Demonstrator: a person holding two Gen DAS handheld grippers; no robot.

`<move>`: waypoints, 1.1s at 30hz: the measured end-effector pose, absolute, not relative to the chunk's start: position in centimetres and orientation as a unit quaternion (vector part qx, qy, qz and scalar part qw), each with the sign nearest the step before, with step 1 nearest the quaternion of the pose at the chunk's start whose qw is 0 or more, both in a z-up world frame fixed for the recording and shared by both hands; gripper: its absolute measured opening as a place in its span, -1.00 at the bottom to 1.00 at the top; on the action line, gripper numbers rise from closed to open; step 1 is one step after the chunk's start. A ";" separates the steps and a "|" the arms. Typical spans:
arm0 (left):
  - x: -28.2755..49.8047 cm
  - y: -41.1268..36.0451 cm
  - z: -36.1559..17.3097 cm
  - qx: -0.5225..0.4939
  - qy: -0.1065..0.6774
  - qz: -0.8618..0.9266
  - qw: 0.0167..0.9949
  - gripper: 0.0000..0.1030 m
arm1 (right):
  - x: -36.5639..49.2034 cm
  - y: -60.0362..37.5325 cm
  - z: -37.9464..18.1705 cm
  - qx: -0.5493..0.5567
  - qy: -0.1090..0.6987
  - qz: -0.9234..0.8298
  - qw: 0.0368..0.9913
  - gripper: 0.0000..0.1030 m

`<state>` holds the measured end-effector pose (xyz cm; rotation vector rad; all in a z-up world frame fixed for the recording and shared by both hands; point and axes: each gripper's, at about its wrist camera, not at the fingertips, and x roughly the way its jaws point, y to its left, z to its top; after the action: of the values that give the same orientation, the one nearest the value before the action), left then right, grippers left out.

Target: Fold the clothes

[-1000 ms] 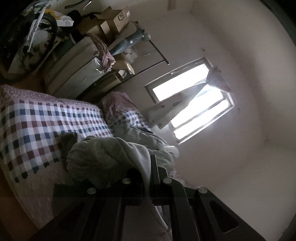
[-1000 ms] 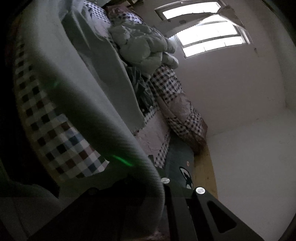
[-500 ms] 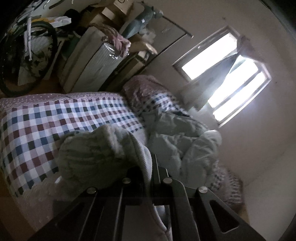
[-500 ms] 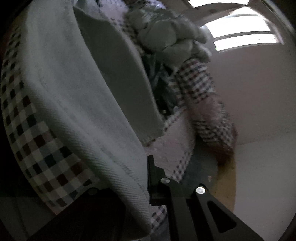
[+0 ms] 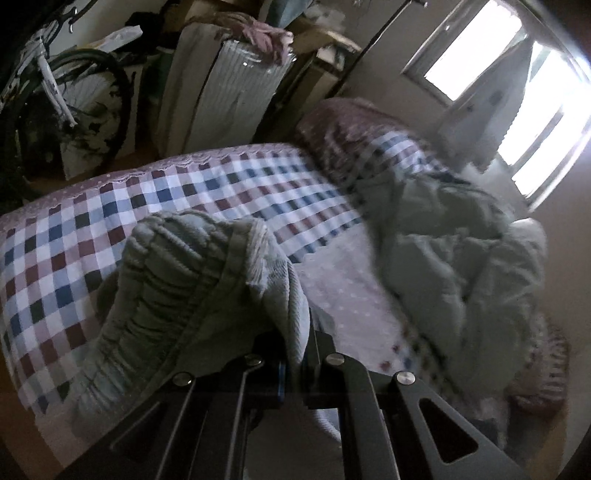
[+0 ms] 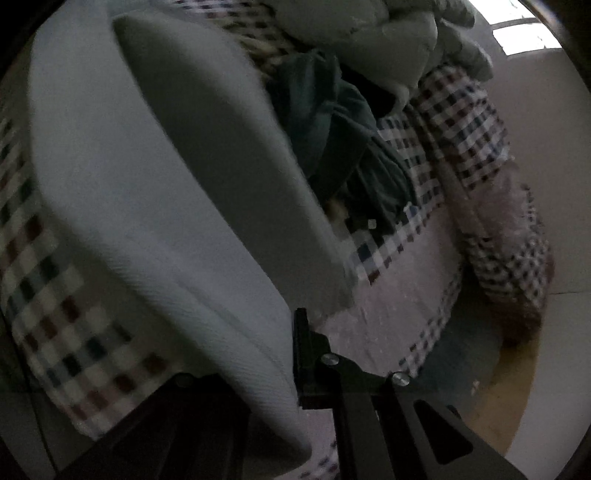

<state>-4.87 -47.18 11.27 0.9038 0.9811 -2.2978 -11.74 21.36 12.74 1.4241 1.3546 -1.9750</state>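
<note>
- Gripping the pale grey-green garment [image 5: 192, 280] at its ribbed, gathered waistband, the left gripper [image 5: 295, 354] has its jaws closed on the fabric; cloth drapes over and between the fingers.
- Left wrist view: garment hangs bunched just above the checked bedspread [image 5: 110, 206], which covers the bed.
- Crumpled pale quilt [image 5: 443, 251] lies on the far side of the bed, towards the bright window [image 5: 517, 92].
- Beyond the bed: a bicycle wheel [image 5: 74, 110], an upright wrapped mattress [image 5: 236, 96] with a pink cloth [image 5: 266, 33] on top.
- Right wrist view: right gripper [image 6: 295, 362] also pinched shut on the same garment [image 6: 147, 184]; only the right-hand finger [image 6: 306, 343] is visible, the other is hidden under the cloth.
- Garment here stretches in a broad, smooth band away from the gripper, over the bedspread [image 6: 55, 325], with a folded layer on top.
- Dark green clothing [image 6: 340, 140] lies heaped on the bed just beyond the garment, near the quilt [image 6: 406, 33].
- Image blurred in places; finer weave detail unclear.
</note>
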 end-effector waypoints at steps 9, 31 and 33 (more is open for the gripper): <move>-7.8 -47.6 6.2 0.364 0.318 -0.840 0.248 -0.92 | -18.5 24.8 7.1 0.535 0.438 -0.715 0.106 -0.12; -7.1 -47.6 5.4 0.349 0.297 -0.861 0.221 -0.91 | -7.9 4.0 9.9 0.372 0.510 -0.667 0.396 -0.29; -7.1 -47.7 5.3 0.347 0.300 -0.861 0.218 -0.91 | -9.1 4.1 9.0 0.385 0.516 -0.655 0.396 -0.42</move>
<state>-7.08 -47.72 5.27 0.9616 0.8311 -2.3851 -9.05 4.14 9.02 0.9755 1.3090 -1.6597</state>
